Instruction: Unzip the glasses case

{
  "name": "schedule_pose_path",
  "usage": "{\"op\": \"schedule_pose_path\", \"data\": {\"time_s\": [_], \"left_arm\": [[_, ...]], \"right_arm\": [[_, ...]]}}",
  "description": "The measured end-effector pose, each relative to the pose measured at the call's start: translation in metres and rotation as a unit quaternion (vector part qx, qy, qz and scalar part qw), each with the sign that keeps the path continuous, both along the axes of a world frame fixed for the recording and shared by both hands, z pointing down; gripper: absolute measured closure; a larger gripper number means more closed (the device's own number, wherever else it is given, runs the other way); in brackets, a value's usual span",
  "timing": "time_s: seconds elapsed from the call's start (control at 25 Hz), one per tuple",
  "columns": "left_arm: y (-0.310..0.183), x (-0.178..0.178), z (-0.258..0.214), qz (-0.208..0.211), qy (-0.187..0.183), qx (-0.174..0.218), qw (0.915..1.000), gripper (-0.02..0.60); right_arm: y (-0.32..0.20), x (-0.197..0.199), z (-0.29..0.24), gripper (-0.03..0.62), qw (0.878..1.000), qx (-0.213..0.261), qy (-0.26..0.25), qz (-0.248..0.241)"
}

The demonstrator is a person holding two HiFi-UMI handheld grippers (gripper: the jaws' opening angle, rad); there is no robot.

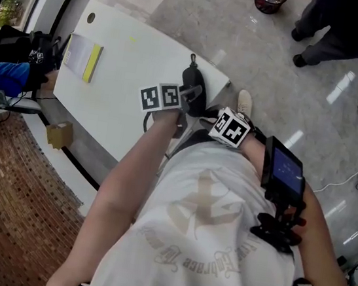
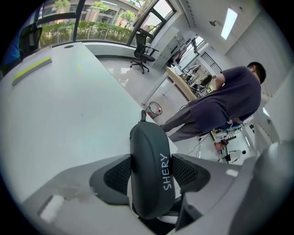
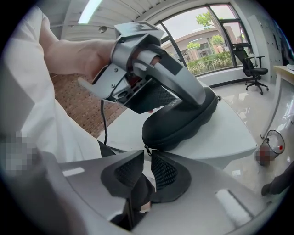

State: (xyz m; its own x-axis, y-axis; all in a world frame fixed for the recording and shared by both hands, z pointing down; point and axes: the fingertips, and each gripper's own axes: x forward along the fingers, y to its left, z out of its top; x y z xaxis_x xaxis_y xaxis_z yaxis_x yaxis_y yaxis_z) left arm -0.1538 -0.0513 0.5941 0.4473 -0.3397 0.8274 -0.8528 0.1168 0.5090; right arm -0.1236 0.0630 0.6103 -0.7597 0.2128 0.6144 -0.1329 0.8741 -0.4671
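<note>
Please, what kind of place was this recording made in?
Probably an open-plan office or lab: a white table, a swivel office chair near large windows, and further desks loaded with equipment.

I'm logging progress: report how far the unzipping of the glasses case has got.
Done: left gripper jaws clamp the glasses case at the table edge. In hand: right gripper jaws nearly together at the zipper pull, grip unclear. Remaining: the whole zip; the case looks closed.
</note>
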Motion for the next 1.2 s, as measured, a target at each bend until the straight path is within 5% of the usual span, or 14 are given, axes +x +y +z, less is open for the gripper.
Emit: {"op": "schedule_pose_path", "data": {"time_s": [0.36, 0.64, 1.2], "left_arm": [[-0.002, 0.003, 0.001, 0.007, -0.003, 0.005, 1.0000, 0.288], [0.000, 0.006, 0.003, 0.058, -0.044, 0.014, 0.9972, 0.291], [-0.001, 0.006, 0.004, 0.084, -0.060, 0.001, 0.9947, 0.296]], "right_arm": [[0.001, 0.003, -0.001, 0.585, 1.000, -0.010, 0.001, -0.005], [0.003, 0.006, 0.005, 0.588, 0.998, 0.026, 0.045, -0.031], [-0.004, 0.011, 0.003, 0.591, 0.993, 0.081, 0.077, -0.039]]}}
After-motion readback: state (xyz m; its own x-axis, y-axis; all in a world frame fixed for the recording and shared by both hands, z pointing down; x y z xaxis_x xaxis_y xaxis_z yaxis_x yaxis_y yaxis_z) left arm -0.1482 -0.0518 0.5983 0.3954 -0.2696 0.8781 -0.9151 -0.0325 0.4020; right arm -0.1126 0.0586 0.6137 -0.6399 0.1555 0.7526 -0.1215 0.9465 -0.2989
